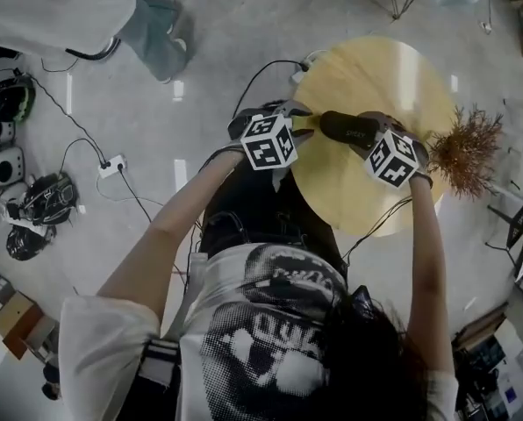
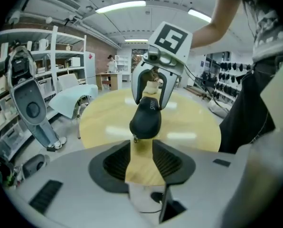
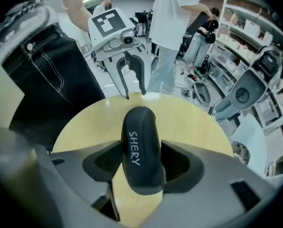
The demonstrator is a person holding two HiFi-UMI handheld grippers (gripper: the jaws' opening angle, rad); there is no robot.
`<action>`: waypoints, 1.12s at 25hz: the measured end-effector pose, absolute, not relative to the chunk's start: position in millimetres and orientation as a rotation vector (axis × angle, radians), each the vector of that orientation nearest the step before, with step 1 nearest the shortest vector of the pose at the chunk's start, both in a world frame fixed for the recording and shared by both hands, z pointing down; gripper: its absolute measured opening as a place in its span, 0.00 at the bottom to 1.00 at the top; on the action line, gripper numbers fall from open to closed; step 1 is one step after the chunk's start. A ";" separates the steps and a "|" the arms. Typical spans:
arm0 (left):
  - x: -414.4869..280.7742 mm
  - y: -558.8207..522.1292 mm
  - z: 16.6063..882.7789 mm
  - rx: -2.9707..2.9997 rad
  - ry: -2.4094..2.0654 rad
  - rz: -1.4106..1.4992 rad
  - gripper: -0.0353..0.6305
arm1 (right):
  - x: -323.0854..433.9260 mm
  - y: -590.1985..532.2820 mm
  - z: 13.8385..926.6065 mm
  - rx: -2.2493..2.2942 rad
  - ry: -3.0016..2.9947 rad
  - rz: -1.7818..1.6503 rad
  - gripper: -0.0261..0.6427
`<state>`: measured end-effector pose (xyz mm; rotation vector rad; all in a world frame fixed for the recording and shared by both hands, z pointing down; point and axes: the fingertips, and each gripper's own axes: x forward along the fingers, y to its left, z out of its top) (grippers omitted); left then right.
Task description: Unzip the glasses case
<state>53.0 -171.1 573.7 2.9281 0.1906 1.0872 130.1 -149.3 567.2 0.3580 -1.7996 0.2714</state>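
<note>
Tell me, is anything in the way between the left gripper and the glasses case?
No, nothing visible is. The left gripper has its jaws open, facing the near end of the glasses case, with only bare table between them. The right gripper straddles the case's far end, out of the way.

A black, oblong glasses case (image 3: 140, 148) lettered "SHERY" in white lay flat on the round, pale-wood bench (image 3: 189, 122). It looked closed, a small zip pull (image 2: 135, 138) hanging at one rounded end.
</note>
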 end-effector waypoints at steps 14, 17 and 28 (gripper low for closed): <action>79.0 -180.1 600.1 2.997 0.673 1.341 0.19 | 128.3 -153.2 572.6 0.356 -1.826 0.378 0.43; 80.8 -178.9 604.2 3.042 0.786 1.372 0.11 | 128.1 -152.4 574.2 0.387 -1.841 0.410 0.44; 84.9 -180.2 605.4 2.960 0.777 1.381 0.10 | 131.4 -150.1 575.3 0.504 -1.892 0.530 0.44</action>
